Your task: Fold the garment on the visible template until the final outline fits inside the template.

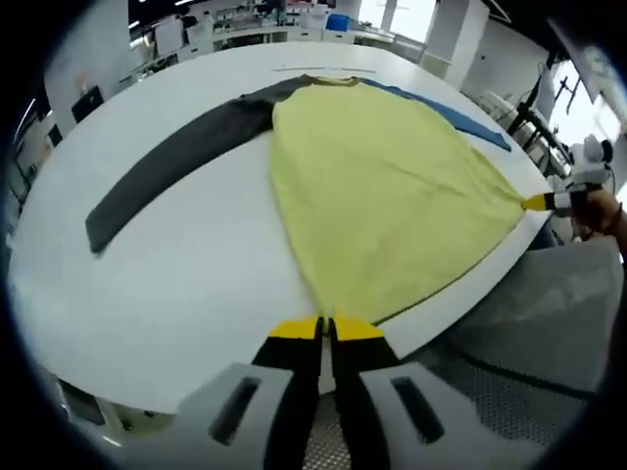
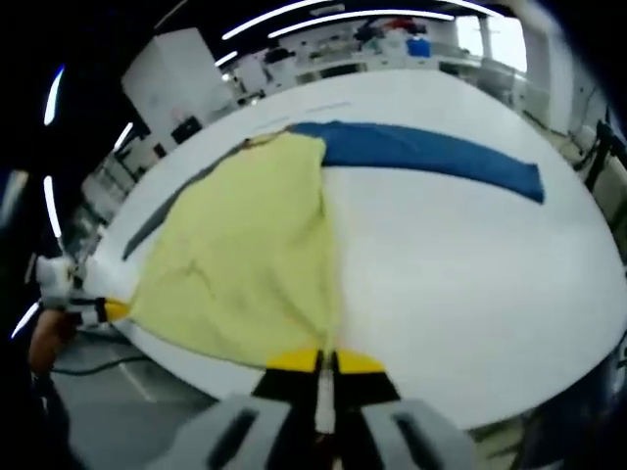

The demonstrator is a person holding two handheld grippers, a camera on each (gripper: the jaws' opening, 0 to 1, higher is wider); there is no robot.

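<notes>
A yellow garment (image 1: 382, 186) lies spread on a white table (image 1: 186, 274), with a dark grey sleeve (image 1: 176, 157) stretched left and a blue sleeve (image 1: 460, 119) to the right. My left gripper (image 1: 326, 323) is shut on one hem corner of the garment at the table's near edge. The right gripper (image 1: 541, 202) shows at the right edge of the left gripper view, pinching the other hem corner. In the right gripper view the yellow garment (image 2: 245, 255) and blue sleeve (image 2: 431, 152) lie on the table, and my right gripper (image 2: 323, 364) is shut on the hem. The left gripper (image 2: 110, 310) appears at the left.
A thin template line (image 1: 323, 70) is marked on the table beyond the collar. Desks and equipment (image 1: 294, 20) stand at the back of the room. A person's hand (image 1: 605, 211) holds the right gripper. Grey floor (image 1: 529, 323) lies below the table's edge.
</notes>
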